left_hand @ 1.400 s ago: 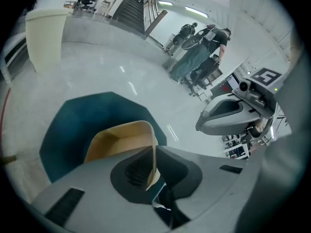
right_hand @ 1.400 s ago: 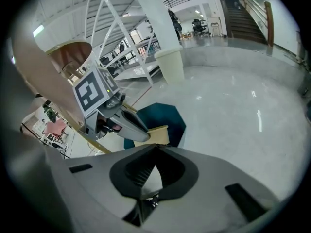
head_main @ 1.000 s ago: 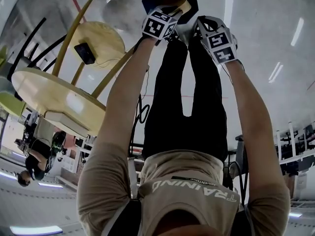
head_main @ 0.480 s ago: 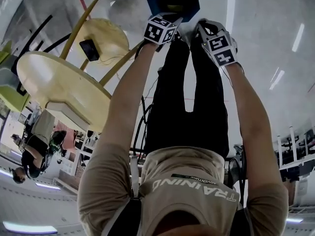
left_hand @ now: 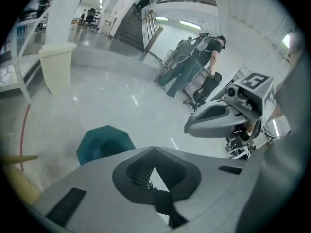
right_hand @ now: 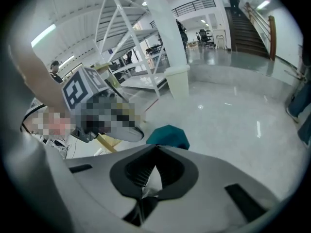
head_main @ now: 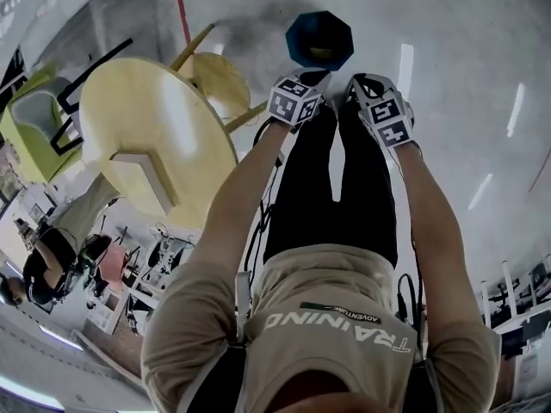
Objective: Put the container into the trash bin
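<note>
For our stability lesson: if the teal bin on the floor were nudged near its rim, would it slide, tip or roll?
The teal bin looks like thin plastic, probably light; it may slide on the glossy floor. Its faceted sides should resist rolling.

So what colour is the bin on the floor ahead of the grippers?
Dark teal; the trash bin shows best in the left gripper view.
</note>
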